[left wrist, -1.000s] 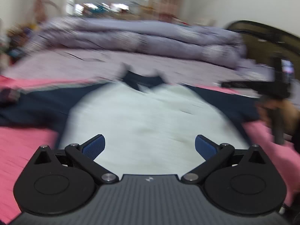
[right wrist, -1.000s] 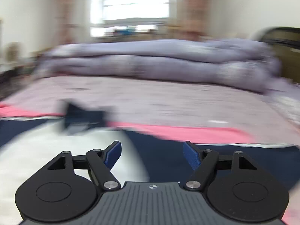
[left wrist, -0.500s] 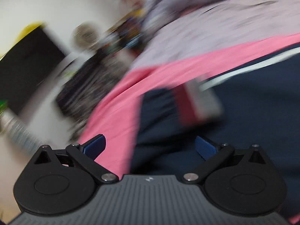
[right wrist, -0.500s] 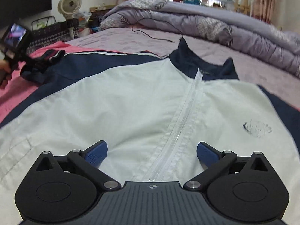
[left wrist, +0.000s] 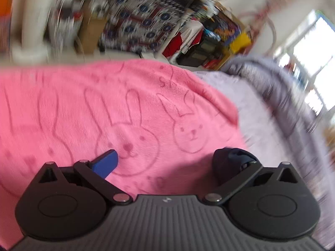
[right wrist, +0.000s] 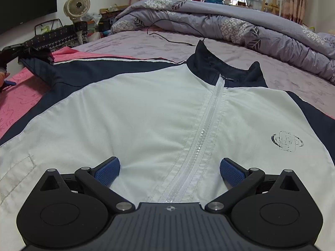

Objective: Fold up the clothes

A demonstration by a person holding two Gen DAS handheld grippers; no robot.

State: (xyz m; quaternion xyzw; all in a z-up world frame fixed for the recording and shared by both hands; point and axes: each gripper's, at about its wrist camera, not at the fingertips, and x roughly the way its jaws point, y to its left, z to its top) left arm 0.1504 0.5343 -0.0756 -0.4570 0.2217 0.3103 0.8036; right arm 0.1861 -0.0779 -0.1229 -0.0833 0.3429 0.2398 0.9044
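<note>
A white and navy zip jacket (right wrist: 159, 113) lies flat, front up, on the bed in the right wrist view, collar far and its left sleeve (right wrist: 69, 71) stretched out over a pink blanket (right wrist: 18, 98). My right gripper (right wrist: 169, 170) is open and empty, low over the white front beside the zipper (right wrist: 201, 133). My left gripper (left wrist: 167, 163) is open over the pink bunny blanket (left wrist: 100, 113); a fold of navy cloth (left wrist: 232, 159) lies against its right finger. The left gripper (right wrist: 5, 82) also shows at the sleeve end in the right wrist view.
A folded lilac duvet (right wrist: 240, 23) lies across the far side of the bed, with a thin black cable (right wrist: 167, 38) on the lilac sheet. A fan (right wrist: 76, 6) and cluttered baskets (left wrist: 146, 23) stand beyond the bed's left edge.
My left gripper has swung left off the jacket body to the sleeve end over the pink blanket. My right gripper has moved left and now sits over the jacket's white front, nearly still.
</note>
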